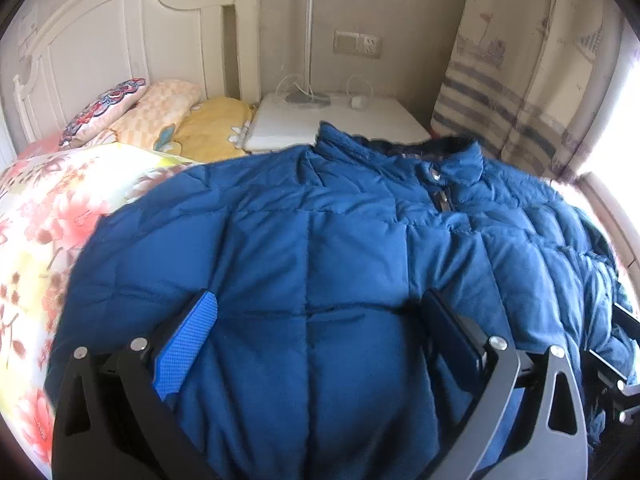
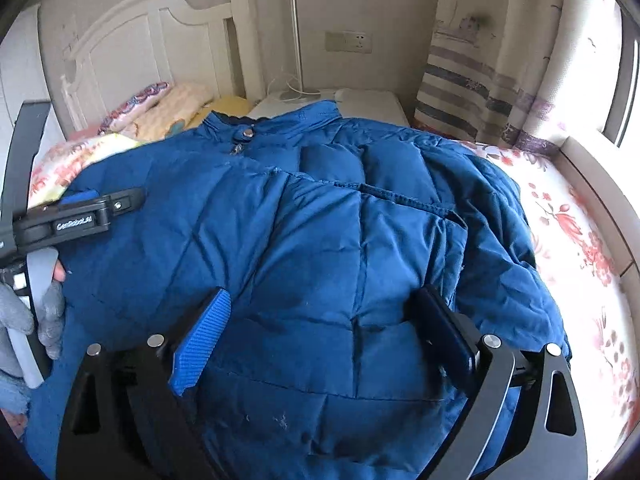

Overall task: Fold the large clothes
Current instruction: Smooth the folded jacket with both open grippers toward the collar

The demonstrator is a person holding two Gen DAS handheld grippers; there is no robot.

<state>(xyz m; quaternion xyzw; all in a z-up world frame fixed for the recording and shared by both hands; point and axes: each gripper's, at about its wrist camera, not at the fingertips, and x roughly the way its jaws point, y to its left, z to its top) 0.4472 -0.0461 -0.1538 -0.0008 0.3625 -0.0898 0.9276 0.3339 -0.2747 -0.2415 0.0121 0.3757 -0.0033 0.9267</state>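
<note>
- Left wrist view: blue padded jacket (image 1: 320, 260) spread front-up across a bed with a floral bedspread (image 1: 36, 216), collar toward the nightstand (image 1: 340, 120).
- Left gripper (image 1: 320, 320) spread wide just over the jacket's lower front, blue-padded finger (image 1: 188, 344) on one side, dark finger (image 1: 456, 332) on the other; quilted fabric bulging up between, neither pad seen pressing on it.
- Jacket hem cut off by the bottom edge and hidden under the gripper frame; one sleeve lost in bunched folds at the far right.
- Black metal parts (image 1: 620, 360) at the right edge, mostly cut off, hard to make out.
- Pillows (image 1: 160, 116) against a white headboard (image 1: 120, 40); lamp (image 1: 308, 96) top cropped by the frame; striped curtain (image 1: 520, 92) washed out by window glare.
- Right wrist view: same jacket (image 2: 320, 240), collar and snap (image 2: 248, 133) up top, a folded flap edge crossing the chest, sleeve crumpled toward the bedspread (image 2: 580, 260) on the right.
- Right gripper (image 2: 324, 320) open wide above the lower front, blue pad (image 2: 204, 340) and dark finger (image 2: 444, 332) well apart, nothing clamped; whether the tips touch the fabric cannot be told.
- Left gripper (image 2: 100, 204) entering from the left edge, seen side-on, one finger masking the other, so its gap unreadable here.
- Gloved hand (image 2: 40, 320) on its handle, partly cropped; bare fingertip showing at the glove.
- Nightstand (image 2: 360, 104) mostly hidden behind the collar.
</note>
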